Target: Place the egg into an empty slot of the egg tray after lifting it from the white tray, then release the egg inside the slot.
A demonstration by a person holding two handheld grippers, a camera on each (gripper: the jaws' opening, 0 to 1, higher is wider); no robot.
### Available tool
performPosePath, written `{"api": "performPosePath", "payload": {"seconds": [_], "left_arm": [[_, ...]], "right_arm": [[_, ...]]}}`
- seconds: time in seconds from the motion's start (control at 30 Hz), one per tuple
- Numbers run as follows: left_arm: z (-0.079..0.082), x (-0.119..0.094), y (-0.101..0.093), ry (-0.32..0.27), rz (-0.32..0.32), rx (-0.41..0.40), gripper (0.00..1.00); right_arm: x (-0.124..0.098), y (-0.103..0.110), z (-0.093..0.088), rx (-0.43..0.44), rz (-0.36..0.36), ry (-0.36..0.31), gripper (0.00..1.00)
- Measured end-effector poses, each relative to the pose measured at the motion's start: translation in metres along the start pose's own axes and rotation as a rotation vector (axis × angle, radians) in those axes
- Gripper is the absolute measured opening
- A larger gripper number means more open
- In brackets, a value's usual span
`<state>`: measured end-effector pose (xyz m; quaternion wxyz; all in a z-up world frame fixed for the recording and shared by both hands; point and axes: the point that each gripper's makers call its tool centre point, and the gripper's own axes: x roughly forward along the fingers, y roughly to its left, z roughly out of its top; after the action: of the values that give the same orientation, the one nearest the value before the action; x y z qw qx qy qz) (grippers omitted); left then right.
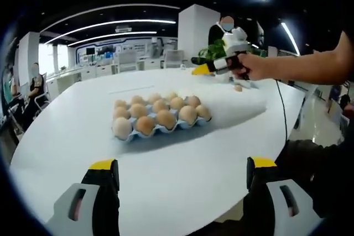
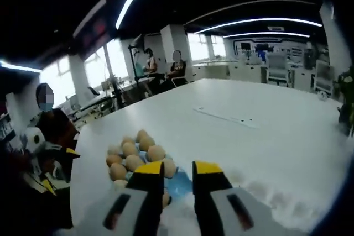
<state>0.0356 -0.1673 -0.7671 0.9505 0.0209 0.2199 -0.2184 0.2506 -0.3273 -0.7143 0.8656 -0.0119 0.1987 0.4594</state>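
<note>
Blue egg tray (image 1: 160, 128), nearly full of brown eggs, on the white table (image 1: 83, 136). Left gripper (image 1: 182, 172): jaws spread wide, empty, near the tray. Right gripper (image 2: 177, 171): jaws nearly closed, empty, above the tray (image 2: 176, 185). One egg (image 1: 238, 88) lies beyond the tray.
</note>
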Motion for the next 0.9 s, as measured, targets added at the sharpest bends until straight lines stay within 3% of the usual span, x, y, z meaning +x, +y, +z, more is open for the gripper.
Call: {"api": "performPosePath", "payload": {"seconds": [0.17, 0.37, 0.6, 0.67, 0.9], "left_arm": [[0.002, 0.002, -0.002, 0.003, -0.014, 0.022, 0.98], [0.005, 0.000, 0.005, 0.002, -0.006, 0.013, 0.98], [0.003, 0.003, -0.001, 0.015, -0.037, 0.032, 0.98], [0.003, 0.006, -0.003, 0.017, -0.044, 0.031, 0.98], [0.007, 0.014, -0.011, 0.024, -0.073, 0.041, 0.98]], "right_arm": [[-0.031, -0.018, -0.014, -0.026, -0.084, -0.001, 0.20], [-0.080, -0.054, -0.047, -0.023, -0.222, 0.016, 0.21], [-0.132, -0.107, -0.075, 0.063, -0.389, 0.042, 0.21], [-0.142, -0.120, -0.077, 0.069, -0.428, 0.047, 0.21], [-0.155, -0.135, -0.081, 0.069, -0.477, 0.076, 0.21]]}}
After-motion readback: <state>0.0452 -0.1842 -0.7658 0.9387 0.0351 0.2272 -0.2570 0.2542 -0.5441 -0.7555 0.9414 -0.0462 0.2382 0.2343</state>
